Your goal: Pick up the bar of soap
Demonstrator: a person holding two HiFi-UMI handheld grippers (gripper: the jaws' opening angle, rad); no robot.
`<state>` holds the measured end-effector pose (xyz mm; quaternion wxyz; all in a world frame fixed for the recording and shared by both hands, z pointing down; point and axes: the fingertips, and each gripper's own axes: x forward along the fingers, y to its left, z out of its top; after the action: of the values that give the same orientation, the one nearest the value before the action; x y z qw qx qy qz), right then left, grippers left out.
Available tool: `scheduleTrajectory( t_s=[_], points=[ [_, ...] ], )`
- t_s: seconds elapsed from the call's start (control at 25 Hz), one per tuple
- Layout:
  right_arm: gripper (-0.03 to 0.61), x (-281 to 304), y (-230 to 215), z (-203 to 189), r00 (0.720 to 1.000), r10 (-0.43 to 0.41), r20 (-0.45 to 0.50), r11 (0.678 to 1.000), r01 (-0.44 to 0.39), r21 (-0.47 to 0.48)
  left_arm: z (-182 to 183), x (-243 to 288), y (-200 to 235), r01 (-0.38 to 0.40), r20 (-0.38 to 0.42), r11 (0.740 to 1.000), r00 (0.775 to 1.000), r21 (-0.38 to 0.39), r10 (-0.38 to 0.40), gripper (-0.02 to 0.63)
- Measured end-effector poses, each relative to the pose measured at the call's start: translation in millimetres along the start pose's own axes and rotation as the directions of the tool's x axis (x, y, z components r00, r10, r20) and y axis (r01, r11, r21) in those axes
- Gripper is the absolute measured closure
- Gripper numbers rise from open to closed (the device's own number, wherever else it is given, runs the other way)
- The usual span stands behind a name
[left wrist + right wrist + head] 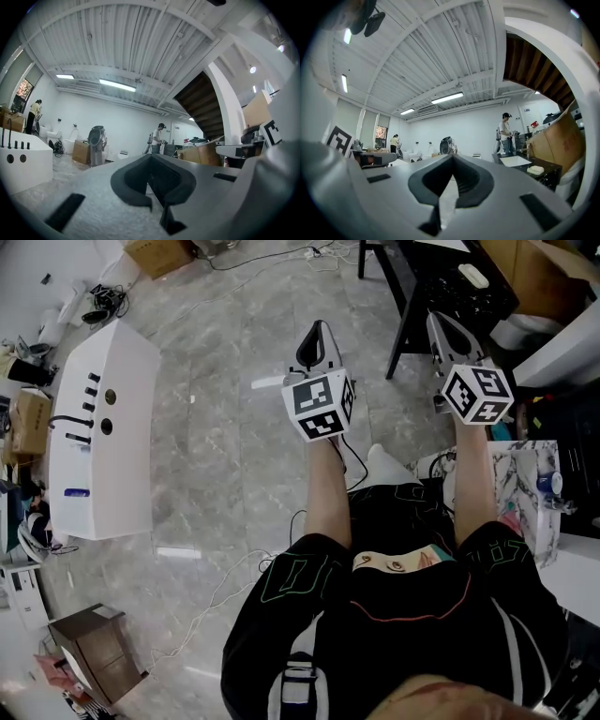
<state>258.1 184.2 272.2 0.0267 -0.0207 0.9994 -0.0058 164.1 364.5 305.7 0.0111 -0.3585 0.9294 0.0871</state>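
Marble floor (234, 381), black table (427, 268) at top right; both grippers held in the air with nothing in them.
Bar of soap (473, 276) lies flat on the table top. Its long axis runs diagonally in the head view, upper-left to lower-right. In the right gripper view the soap (536, 169) sits off to the right of the jaws. Left gripper (319, 332): jaws pressed together, empty. Right gripper (448, 329): same, tips closed on nothing, near the table edge, apart from the soap.
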Motion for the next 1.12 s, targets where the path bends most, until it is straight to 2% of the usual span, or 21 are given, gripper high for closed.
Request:
scheduleTrajectory(
  t_s=[0.24, 0.36, 0.56, 0.8, 1.12],
  points=[
    [0.574, 29, -9, 3, 0.999, 0.028, 0.016, 1.0, -0.028, -0.001, 3, 17, 18, -0.038, 0.023, 0.999, 0.999, 0.002, 0.038, 0.606],
    [0.573, 51, -12, -2, 0.999, 0.042, 0.014, 0.999, -0.042, 0.007, 1, 33, 27, -0.026, 0.022, 1.0, 0.999, -0.002, 0.026, 0.606],
    [0.574, 99, -18, -21, 0.998, 0.065, -0.022, 0.998, -0.065, 0.02, -18, 66, 50, -0.024, -0.007, 0.999, 1.0, -0.049, 0.023, 0.606],
    [0.574, 175, -49, -55, 0.993, 0.076, -0.087, 0.996, -0.071, 0.054, -53, 133, 78, -0.056, -0.074, 0.995, 0.996, -0.081, 0.05, 0.606],
    [0.574, 294, -98, -97, 0.978, 0.105, -0.181, 0.992, -0.09, 0.087, -98, 248, 111, -0.102, -0.16, 0.986, 0.984, -0.13, 0.081, 0.606]
  ],
)
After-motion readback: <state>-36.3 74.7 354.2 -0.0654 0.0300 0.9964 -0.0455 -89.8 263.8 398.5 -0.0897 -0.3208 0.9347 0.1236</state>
